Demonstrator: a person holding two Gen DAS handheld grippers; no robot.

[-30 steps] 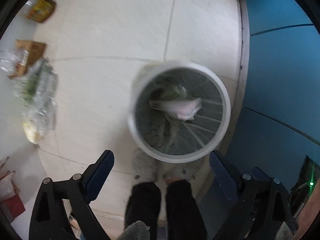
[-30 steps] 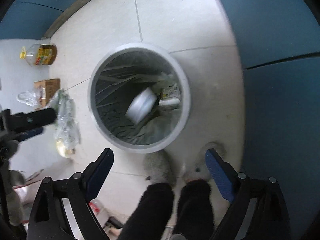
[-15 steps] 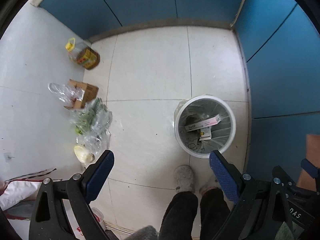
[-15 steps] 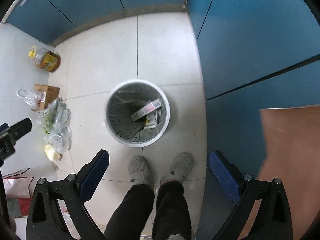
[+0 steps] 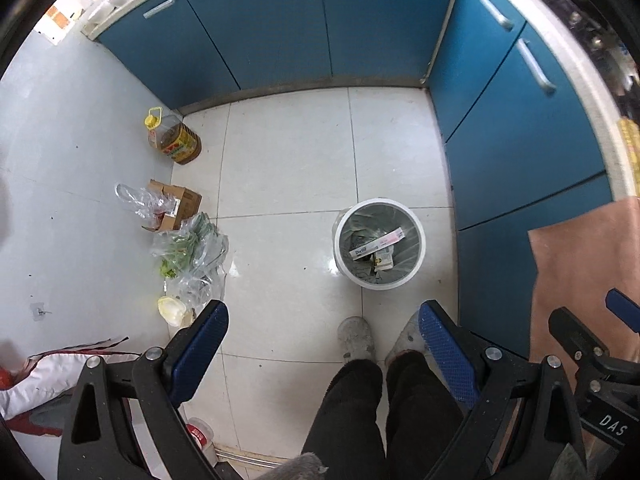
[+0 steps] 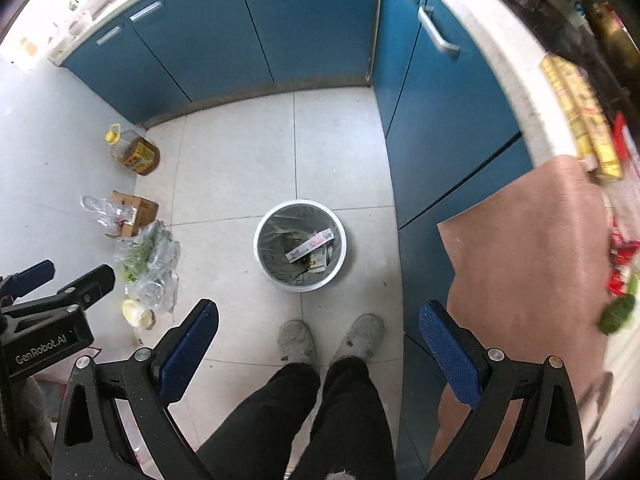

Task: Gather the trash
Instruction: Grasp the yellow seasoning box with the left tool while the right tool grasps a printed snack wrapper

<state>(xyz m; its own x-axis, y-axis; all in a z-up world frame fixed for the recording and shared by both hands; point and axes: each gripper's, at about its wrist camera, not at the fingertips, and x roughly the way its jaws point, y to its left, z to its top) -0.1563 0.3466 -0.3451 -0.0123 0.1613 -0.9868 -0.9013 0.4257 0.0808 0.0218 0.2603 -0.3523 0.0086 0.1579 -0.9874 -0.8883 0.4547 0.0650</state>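
Floor [image 5: 288,168]: pale square tiles with grey joints, bounded by blue cabinet fronts at the far side and right. Directly on it: white round bin [image 5: 379,282], lined, standing upright near the right cabinets; oil bottle [image 5: 176,142] with yellow cap, by the far left corner; open cardboard box [image 5: 180,204]; clear plastic bags of greens [image 5: 188,252] just beside the box; two grey slippers [image 6: 296,340] of a standing person, near the bin.
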